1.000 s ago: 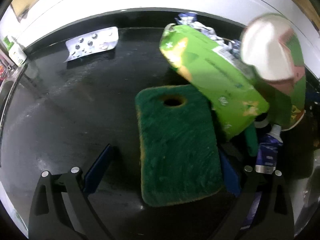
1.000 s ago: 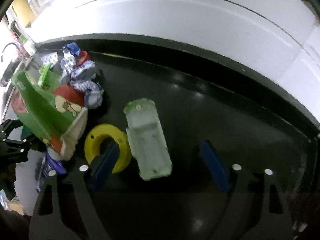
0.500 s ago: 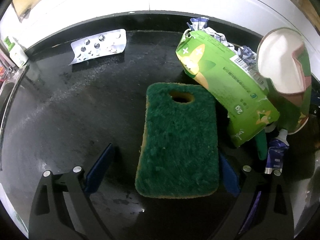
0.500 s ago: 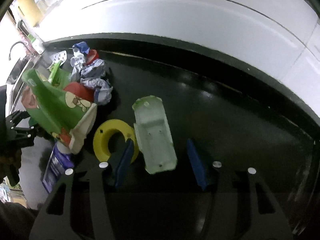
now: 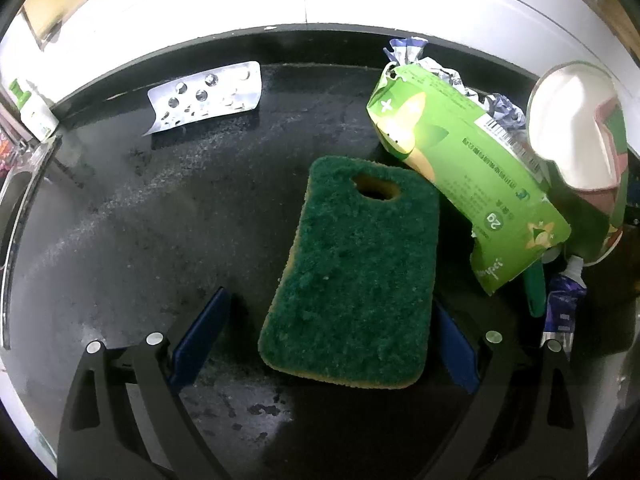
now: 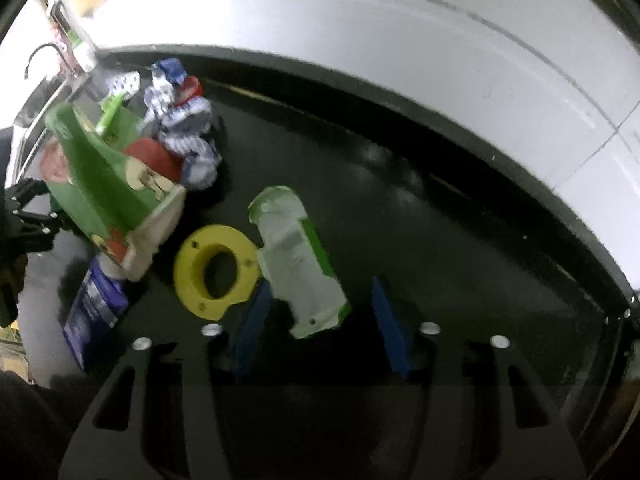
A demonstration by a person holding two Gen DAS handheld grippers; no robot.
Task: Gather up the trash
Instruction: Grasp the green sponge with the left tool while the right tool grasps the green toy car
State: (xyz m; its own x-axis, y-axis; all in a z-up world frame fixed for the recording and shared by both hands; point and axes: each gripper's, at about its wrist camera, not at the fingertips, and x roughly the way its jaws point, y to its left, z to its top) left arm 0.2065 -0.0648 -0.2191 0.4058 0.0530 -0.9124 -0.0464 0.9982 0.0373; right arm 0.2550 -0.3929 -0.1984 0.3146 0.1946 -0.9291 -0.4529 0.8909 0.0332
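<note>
Lying flat on the black worktop (image 6: 460, 240), a pale green-edged plastic tray (image 6: 298, 268) has its near end between the blue pads of the right gripper (image 6: 320, 320). Its jaws have just been closing; the left pad sits just beside the tray's edge, the right pad stands apart from it, so no grip shows yet. A yellow ring (image 6: 214, 270) touches the tray's left side. Farther left, a green paper cup (image 6: 108, 192) lies tipped over a blue tube (image 6: 94, 312), with crumpled blue-and-white wrappers (image 6: 184, 128) behind, toward the worktop's back edge.

Left wrist view: left gripper (image 5: 324, 336) has its jaws spread wide, a green sponge (image 5: 356, 272) flat on the worktop between them. Right pad close beside the sponge's edge, contact cannot be told; left pad clear of it. Green carton (image 5: 468, 172) leans just right of the sponge. Blister pack (image 5: 206, 96) near the back edge, well apart.
</note>
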